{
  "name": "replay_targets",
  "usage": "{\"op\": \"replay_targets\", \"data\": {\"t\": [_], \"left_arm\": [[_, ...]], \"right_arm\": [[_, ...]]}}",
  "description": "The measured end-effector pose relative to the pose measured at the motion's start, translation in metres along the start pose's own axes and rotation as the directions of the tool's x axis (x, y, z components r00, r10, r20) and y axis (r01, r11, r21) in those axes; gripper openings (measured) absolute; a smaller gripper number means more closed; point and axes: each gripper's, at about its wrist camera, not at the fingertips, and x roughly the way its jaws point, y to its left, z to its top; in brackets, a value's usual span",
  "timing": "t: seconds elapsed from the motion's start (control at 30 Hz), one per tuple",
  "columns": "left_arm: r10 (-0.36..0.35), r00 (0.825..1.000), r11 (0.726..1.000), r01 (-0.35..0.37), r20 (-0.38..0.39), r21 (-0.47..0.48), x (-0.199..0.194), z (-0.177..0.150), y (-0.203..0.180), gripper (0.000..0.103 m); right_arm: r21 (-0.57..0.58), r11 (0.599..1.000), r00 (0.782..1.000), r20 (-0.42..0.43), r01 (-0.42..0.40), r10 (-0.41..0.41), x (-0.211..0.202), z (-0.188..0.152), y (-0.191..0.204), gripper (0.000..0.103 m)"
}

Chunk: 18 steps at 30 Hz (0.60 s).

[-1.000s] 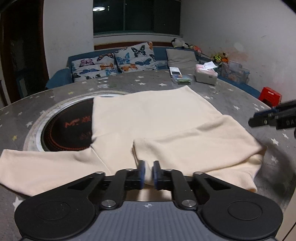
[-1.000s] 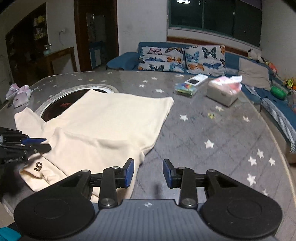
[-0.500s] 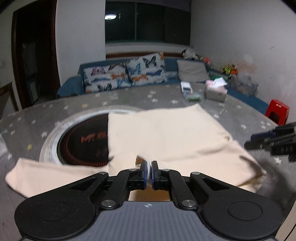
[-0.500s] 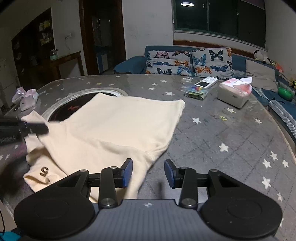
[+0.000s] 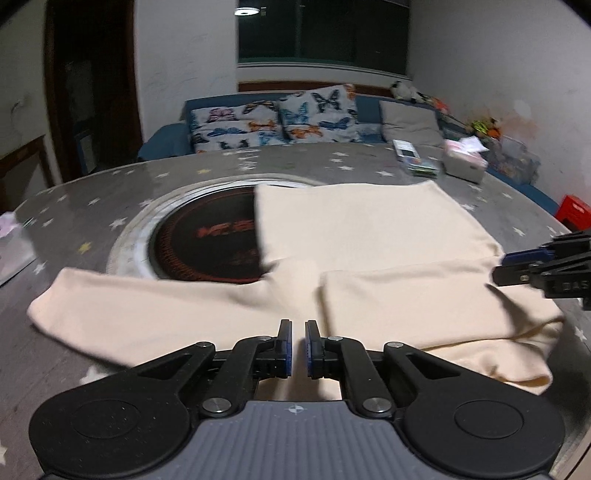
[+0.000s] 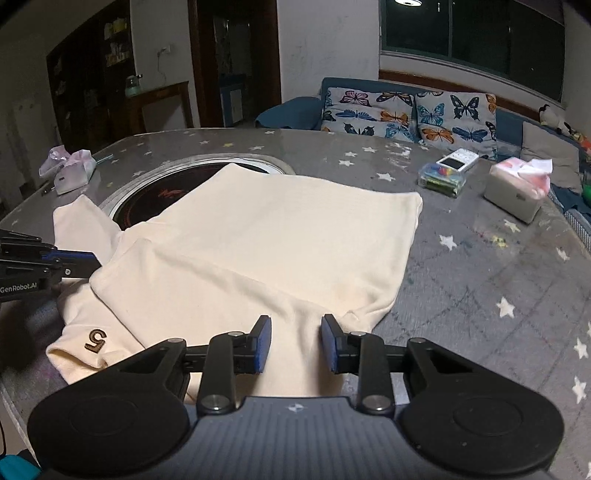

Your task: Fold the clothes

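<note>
Both hand-held grippers tilt downward over the cream shirt (image 6: 258, 236) on the table (image 6: 480, 280): left hand-held gripper (image 5: 297, 345) nearly pressed together, pinching nothing, right hand-held gripper (image 6: 295, 343) closing astride the hem.

White walls (image 5: 192, 55), dark window (image 6: 472, 33), blue sofa (image 6: 295, 110) (butterfly cushions (image 6: 406, 110)), ceiling light (image 5: 246, 11)

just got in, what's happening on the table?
A person with a gripper in each hand is folding a cream shirt spread on the star-patterned table. One sleeve is already folded in over the body; the other sleeve lies out flat. The right gripper is closing over the shirt's near edge, cloth between its fingers, not yet pinched. The left gripper is nearly shut above the cloth, apparently holding nothing.
</note>
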Motion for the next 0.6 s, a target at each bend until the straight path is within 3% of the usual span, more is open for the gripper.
{"op": "replay_targets", "data": {"t": [0.17,0.3,0.43,0.6], "left_arm": [[0.099,0.995,0.991,-0.099,-0.004,-0.093,-0.003,0.000,0.037,0.016],[0.185,0.983,0.970,-0.181,0.007,-0.164,-0.010,0.002,0.069,0.039],[0.256,0.967,0.942,-0.248,0.008,-0.225,-0.017,0.001,0.098,0.043],[0.322,0.947,0.904,-0.313,-0.018,-0.292,-0.018,-0.004,0.126,0.048]], "right_arm": [[-0.072,0.996,0.999,0.001,-0.054,0.055,0.002,0.014,0.025,0.029],[-0.130,0.983,0.992,-0.015,-0.127,0.126,0.012,0.024,0.054,0.029],[-0.193,0.960,0.979,-0.027,-0.201,0.200,0.024,0.031,0.089,0.029],[-0.249,0.939,0.972,-0.061,-0.235,0.227,0.041,0.033,0.121,0.030]]}}
